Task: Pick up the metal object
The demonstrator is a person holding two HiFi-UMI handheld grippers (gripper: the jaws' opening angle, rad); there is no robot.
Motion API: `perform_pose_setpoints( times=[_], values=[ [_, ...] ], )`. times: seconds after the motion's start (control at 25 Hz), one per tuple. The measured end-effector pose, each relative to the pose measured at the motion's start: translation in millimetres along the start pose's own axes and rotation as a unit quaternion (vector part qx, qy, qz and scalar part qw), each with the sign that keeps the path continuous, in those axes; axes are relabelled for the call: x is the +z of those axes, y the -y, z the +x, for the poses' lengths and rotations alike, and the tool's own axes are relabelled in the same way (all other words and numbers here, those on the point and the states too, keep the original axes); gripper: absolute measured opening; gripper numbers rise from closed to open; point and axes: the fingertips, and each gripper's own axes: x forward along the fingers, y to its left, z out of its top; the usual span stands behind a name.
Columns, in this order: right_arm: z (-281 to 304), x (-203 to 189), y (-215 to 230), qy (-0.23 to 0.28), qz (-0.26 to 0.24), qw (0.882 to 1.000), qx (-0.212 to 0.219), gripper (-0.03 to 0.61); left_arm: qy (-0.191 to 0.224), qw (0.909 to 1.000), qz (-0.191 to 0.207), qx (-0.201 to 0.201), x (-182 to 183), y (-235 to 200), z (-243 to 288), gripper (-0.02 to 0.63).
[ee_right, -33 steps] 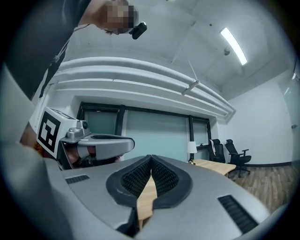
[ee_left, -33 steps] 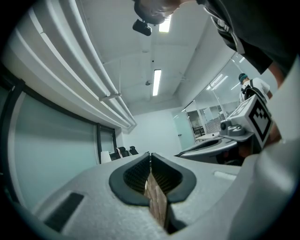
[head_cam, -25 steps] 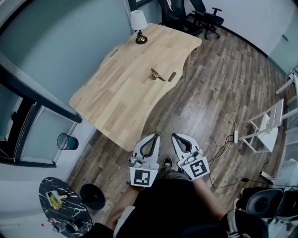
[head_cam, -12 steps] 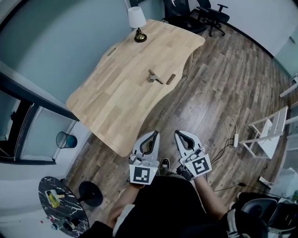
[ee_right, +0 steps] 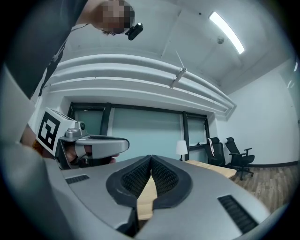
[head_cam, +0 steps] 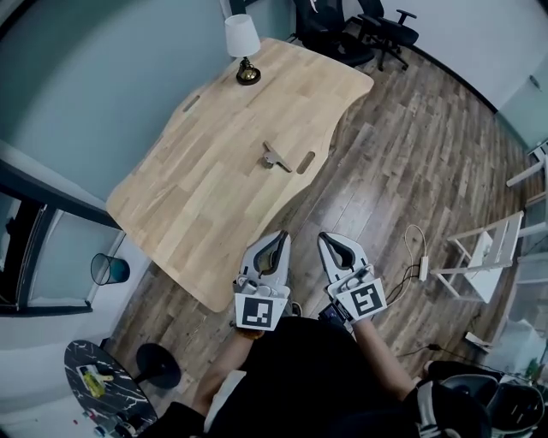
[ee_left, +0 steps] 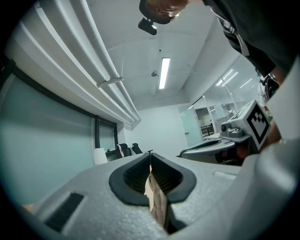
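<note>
The metal object is seen in the upper middle of the head view as a small, dull grey-brown piece with an angled outline, one thin arm sticking out from a broader part. Finer detail cannot be made out. It lies flat on the pale wooden table, near the table's right edge and just beside an oblong slot cut into the top. Only one such object is seen.

Two claws are counted, both in the lower middle of the frame over the plank floor, well apart from the object. The left claw is shown in its own view with its jaws brought together at the tips and nothing held between them. The right claw is likewise closed and empty, and is seen to the right of the left one in the head view. One marker cube is carried on each.

On the table one lamp with a white shade stands at the top of the frame. Two slots are counted in the top, the second at upper left. Two black office chairs are seen beyond the table, and one blue bin at the left.
</note>
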Motion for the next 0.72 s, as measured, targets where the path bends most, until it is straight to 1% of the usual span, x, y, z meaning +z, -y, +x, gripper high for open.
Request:
perform_pose_setpoints(
  times=[0.2, 0.4, 0.48, 0.6, 0.72],
  values=[
    [46.8, 1.9, 28.2, -0.001, -0.008, 1.000, 0.009, 0.005, 0.008, 1.0000, -0.006, 0.001, 1.0, -35.5, 43.6, 0.025],
    [95.2, 11.7, 56.4, 0.005, -0.009, 1.000, 0.004, 0.005, 0.002, 1.0000, -0.003, 0.002, -3.3, -72.4, 82.6, 0.025],
    [114.2, 11.3, 66.1, 0.004, -0.011, 1.000, 0.005, 0.005, 0.006, 0.9999, -0.005, 0.007, -5.2, -88.6, 92.8, 0.025],
    [143.7, 7.0, 78.4, -0.009, -0.028, 1.000, 0.004, 0.005, 0.009, 0.9996, -0.018, 0.022, -13.6, -117.3, 105.6, 0.025],
    [170.5, 4.5, 89.1, -0.016, -0.036, 0.999, 0.004, 0.006, 0.005, 0.9994, -0.014, 0.032, -21.9, -142.0, 115.8, 0.025]
  ],
)
